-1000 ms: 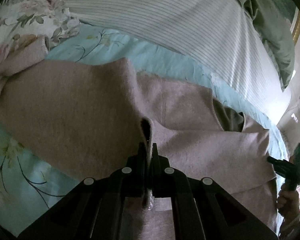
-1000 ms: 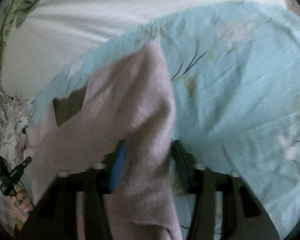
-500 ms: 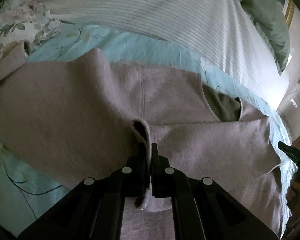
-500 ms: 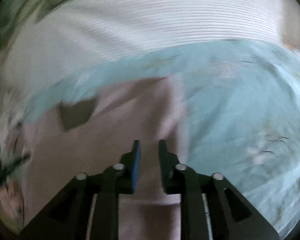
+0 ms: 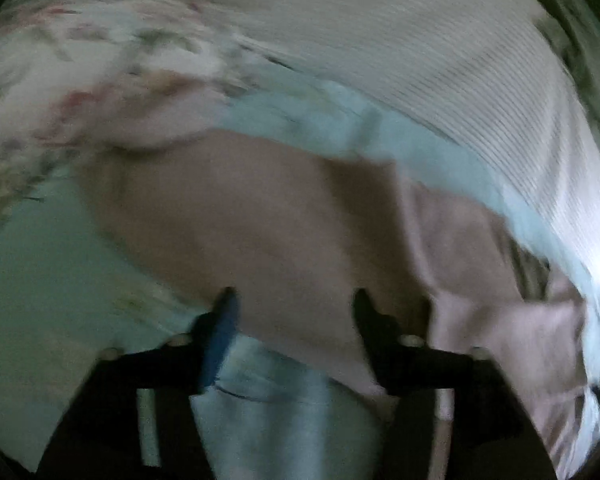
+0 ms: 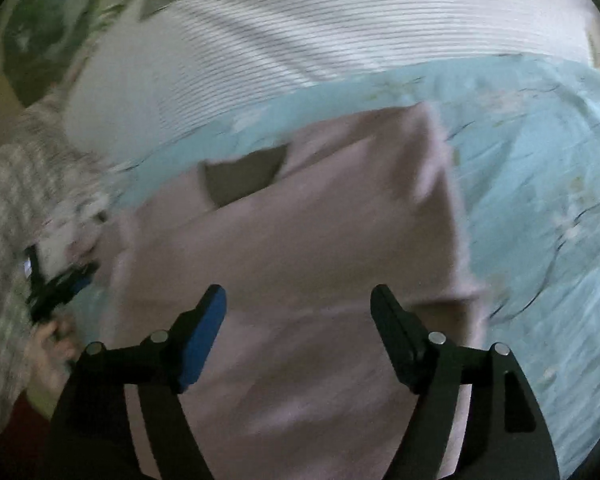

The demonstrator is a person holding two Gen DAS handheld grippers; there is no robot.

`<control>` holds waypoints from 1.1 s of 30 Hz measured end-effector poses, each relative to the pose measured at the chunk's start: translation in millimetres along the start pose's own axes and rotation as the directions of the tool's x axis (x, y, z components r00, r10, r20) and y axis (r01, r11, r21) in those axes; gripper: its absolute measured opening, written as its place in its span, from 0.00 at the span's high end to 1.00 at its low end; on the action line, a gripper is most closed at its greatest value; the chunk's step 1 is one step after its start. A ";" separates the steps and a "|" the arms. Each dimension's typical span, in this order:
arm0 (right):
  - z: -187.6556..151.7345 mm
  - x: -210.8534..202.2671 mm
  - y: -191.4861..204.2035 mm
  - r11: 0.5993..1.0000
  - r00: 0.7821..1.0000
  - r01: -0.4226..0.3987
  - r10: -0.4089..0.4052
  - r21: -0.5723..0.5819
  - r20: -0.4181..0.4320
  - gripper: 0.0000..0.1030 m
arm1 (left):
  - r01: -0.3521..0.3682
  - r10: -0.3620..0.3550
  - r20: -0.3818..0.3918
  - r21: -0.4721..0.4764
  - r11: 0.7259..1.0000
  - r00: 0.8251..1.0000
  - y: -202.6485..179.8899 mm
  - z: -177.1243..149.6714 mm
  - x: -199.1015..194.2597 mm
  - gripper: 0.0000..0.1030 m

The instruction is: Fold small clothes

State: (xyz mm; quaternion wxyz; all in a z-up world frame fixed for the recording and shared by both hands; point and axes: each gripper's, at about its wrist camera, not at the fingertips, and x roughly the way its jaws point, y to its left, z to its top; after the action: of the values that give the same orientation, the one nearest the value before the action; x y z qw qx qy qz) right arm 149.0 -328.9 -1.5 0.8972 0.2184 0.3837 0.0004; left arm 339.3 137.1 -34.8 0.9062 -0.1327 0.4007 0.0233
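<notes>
Garment: pink garment lies folded on the light-blue floral sheet, just ahead of and beneath both grippers.
Right gripper: jaws have just been opening and stand wide apart; nothing pinched, cloth lying loose below them.
Left gripper: jaws likewise just opened, wide, empty; garment edge passes under them, view blurred.
Position: dark neck opening sits at the far left of the fold.
Risk: freshly released flap may spring back or slide if a finger snags the fuzzy cloth.
Beyond: striped bedding lies farther off, past the sheet.
</notes>
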 end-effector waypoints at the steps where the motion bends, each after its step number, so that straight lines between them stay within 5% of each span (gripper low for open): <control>1: -7.7 -2.3 2.2 1.000 0.999 -0.029 0.029 -0.001 -0.017 0.25 | -0.034 0.035 0.018 -0.009 0.999 0.999 7.5 7.6 -1.5 0.34; 4: -27.0 7.1 11.8 0.996 0.994 -0.082 0.083 0.019 -0.070 0.25 | -0.153 0.153 0.047 0.001 0.988 0.987 22.5 28.7 1.4 0.24; 8: -44.8 18.5 29.7 0.994 0.988 -0.101 0.104 0.029 -0.116 0.25 | -0.354 0.346 0.089 0.119 0.928 0.934 26.3 58.0 30.0 0.20; 12: -43.1 20.1 39.7 0.994 0.984 -0.108 0.109 0.011 -0.144 0.25 | -0.456 0.451 0.076 0.202 0.867 0.890 40.3 85.5 73.7 0.20; 14: -39.0 21.5 42.3 0.995 0.984 -0.099 0.098 -0.001 -0.148 0.25 | -0.461 0.459 0.059 0.180 0.869 0.887 51.7 97.0 85.0 0.20; 16: -36.5 20.5 41.5 0.995 0.985 -0.096 0.095 0.000 -0.146 0.25 | -0.427 0.424 0.053 0.145 0.893 0.904 62.0 106.8 88.1 0.31; 17: -35.6 20.5 41.8 0.995 0.985 -0.095 0.094 0.003 -0.143 0.25 | -0.404 0.402 0.047 0.135 0.905 0.915 65.8 110.7 88.3 0.68; 18: -35.2 20.4 42.5 0.996 0.986 -0.094 0.093 0.005 -0.139 0.25 | -0.381 0.382 0.019 0.127 0.916 0.924 70.0 113.5 89.1 0.93; 22: -37.3 17.6 45.1 0.993 0.985 -0.118 0.119 0.014 -0.125 0.25 | -0.290 0.286 0.066 0.054 0.956 0.956 74.3 109.6 59.0 0.96; 27: -43.6 8.8 47.9 0.988 0.982 -0.153 0.155 0.028 -0.110 0.25 | -0.086 0.086 0.095 -0.001 0.996 0.992 53.1 85.0 1.2 0.96; 33: -50.5 -12.0 29.3 0.985 0.986 -0.148 0.154 0.085 -0.062 0.25 | 0.174 -0.178 0.114 0.043 0.984 0.977 -28.2 45.1 -53.3 0.96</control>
State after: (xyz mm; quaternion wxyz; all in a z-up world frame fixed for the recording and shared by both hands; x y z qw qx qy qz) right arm 110.7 -284.6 -12.5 0.8714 0.2826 0.3963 0.0605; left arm 339.9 125.1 39.5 0.9287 -0.1514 0.3338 -0.0558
